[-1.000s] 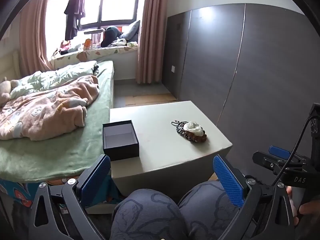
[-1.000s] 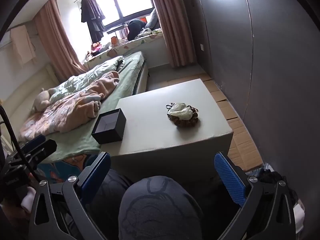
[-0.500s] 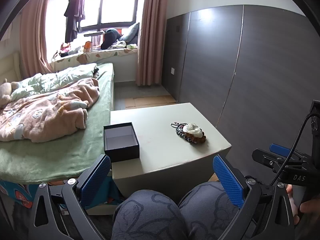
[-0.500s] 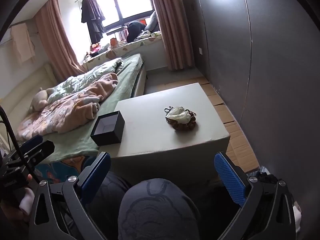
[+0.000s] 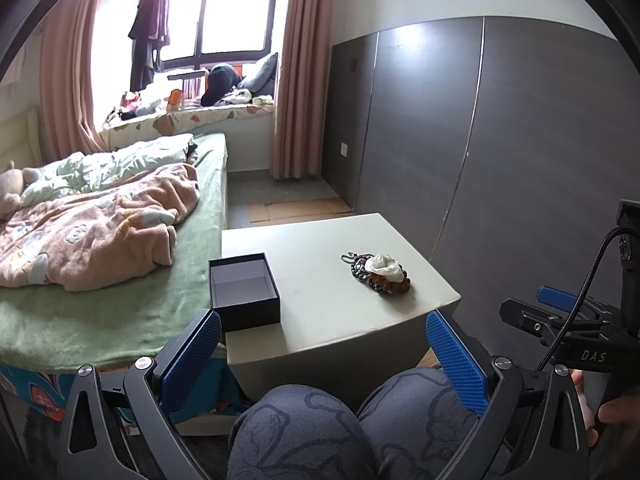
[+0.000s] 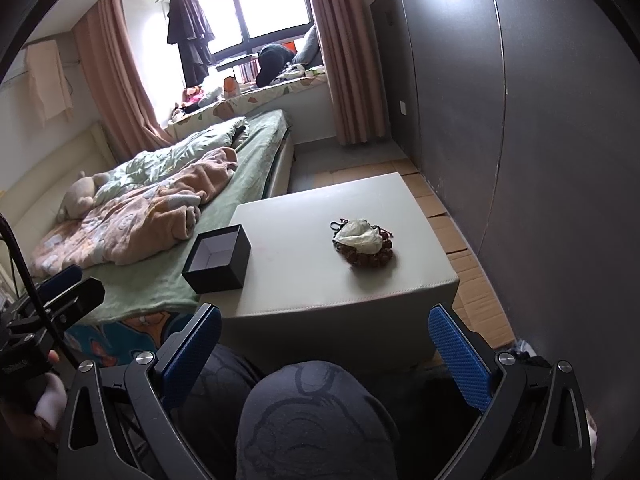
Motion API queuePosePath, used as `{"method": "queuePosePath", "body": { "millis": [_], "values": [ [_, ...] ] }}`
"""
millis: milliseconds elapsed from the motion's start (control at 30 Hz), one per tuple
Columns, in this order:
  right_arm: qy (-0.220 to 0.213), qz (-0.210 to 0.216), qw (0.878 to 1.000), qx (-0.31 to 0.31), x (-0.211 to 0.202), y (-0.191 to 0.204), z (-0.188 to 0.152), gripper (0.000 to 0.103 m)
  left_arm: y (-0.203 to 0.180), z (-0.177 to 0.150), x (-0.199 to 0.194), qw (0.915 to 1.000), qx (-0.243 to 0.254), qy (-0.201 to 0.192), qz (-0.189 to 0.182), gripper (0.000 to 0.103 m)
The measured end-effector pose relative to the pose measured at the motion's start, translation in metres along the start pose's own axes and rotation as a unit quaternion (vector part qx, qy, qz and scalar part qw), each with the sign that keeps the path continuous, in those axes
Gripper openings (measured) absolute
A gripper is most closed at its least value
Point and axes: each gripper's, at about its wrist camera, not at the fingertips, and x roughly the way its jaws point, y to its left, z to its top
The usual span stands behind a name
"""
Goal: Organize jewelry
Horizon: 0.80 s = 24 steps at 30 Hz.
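**Both grippers held back, jewelry on the ottoman**

You hold the left gripper point(image 5: 323, 354) and the right gripper point(image 6: 325, 354) low over your knees point(image 5: 352, 424), short of the grey ottoman point(image 5: 320, 320). Each has its 2 blue-padded jaws spread wide, gripping nothing. The jewelry pile point(image 5: 378, 272), beaded strands with a white piece on top, lies on the ottoman's right half. The open black box point(image 5: 243, 292) sits at the ottoman's near-left corner, well apart from the pile. The bed point(image 5: 120, 280) runs along the ottoman's left side.
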Motion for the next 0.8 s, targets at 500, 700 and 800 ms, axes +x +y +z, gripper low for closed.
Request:
{"method": "queuePosePath", "body": {
  "millis": [500,700,800],
  "values": [
    [-0.004,-0.004,1.000,-0.007,0.0000,0.0026,0.0050,0.103,0.0051,-0.0001,-0.0058,1.0000,-0.003,-0.007,-0.006,0.102],
    [-0.005,-0.005,1.000,-0.009,0.0001,0.0036,0.0057,0.103,0.0096,-0.0006,-0.0082,0.9999,-0.010,-0.009,-0.007,0.102],
    [-0.006,-0.006,1.000,-0.009,0.0001,0.0038,0.0056,0.103,0.0110,-0.0013,-0.0082,0.9999,-0.012,-0.008,-0.006,0.102]
  ]
}}
